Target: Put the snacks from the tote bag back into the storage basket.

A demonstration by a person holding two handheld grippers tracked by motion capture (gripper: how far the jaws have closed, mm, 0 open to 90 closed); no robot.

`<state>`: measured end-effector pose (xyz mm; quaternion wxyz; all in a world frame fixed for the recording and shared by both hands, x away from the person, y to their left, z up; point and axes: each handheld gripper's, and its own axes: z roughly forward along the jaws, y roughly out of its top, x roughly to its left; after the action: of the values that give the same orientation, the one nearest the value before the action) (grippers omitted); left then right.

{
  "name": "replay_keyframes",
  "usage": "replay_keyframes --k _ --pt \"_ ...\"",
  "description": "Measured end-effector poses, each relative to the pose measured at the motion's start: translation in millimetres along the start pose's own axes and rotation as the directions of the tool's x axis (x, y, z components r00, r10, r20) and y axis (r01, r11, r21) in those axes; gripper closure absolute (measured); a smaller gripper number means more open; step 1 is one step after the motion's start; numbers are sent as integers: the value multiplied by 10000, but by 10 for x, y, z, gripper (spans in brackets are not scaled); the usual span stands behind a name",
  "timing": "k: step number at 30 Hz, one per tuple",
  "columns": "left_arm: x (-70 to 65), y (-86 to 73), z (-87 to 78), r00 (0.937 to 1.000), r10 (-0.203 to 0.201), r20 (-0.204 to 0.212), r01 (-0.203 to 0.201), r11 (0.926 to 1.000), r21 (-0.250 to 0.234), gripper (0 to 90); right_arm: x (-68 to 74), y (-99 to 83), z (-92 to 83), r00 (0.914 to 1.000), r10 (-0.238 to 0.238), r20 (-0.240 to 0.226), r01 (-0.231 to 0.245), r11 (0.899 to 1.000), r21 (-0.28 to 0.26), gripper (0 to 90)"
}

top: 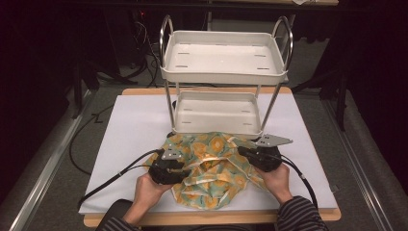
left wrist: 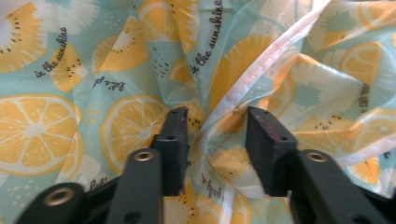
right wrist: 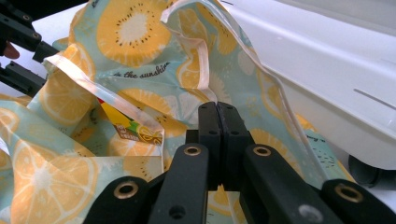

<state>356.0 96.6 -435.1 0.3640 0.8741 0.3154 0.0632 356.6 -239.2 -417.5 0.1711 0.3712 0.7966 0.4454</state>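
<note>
A thin cloth (top: 211,168) printed with orange slices on pale blue-green, hemmed in white, lies crumpled on the white table top between my two grippers. My left gripper (top: 185,167) is at its left side. In the left gripper view the jaws (left wrist: 217,121) stand apart around a raised fold of the cloth (left wrist: 46,130) with its white hem, without visibly pressing it. My right gripper (top: 243,153) is at the cloth's right edge. In the right gripper view its jaws (right wrist: 218,109) are pressed together on the cloth (right wrist: 130,28), which rises around them.
A white two-tier trolley (top: 223,72) with metal posts stands just behind the cloth, its lower tray (right wrist: 327,56) and a wheel (right wrist: 369,172) close to my right gripper. The white board (top: 134,125) reaches bare to the left and right. Cables trail off the front edge.
</note>
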Motion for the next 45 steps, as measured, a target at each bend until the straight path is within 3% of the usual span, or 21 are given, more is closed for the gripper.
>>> replay_keyframes --k 3,8,18,19,30,39,45 --pt "12 -1 6 9999 149 -1 -149 9997 217 779 1 7 -14 9999 103 -74 -104 9999 -122 900" --pt "22 5 -11 9998 188 -56 -186 9994 297 888 2 9 -26 10000 60 -68 -61 9998 -168 900" --pt "58 38 -118 9994 110 -315 -124 9989 -445 900 -12 20 -62 10000 34 18 -33 9994 -334 900" --pt "68 48 -160 9992 83 -394 -111 9974 -717 900 -13 25 -72 10000 10 29 -9 9992 -398 900" --pt "167 122 -225 9973 -368 -632 257 9854 -1681 900 -42 57 -92 9997 200 126 -190 9973 -707 900" --pt "222 161 -211 9944 -610 -864 425 9784 -2023 900 -89 78 -84 9982 350 490 -306 9956 -883 900" --pt "226 208 -165 9913 -458 -1233 198 9787 -2041 900 -114 85 -58 9965 453 704 -386 9948 -944 900"
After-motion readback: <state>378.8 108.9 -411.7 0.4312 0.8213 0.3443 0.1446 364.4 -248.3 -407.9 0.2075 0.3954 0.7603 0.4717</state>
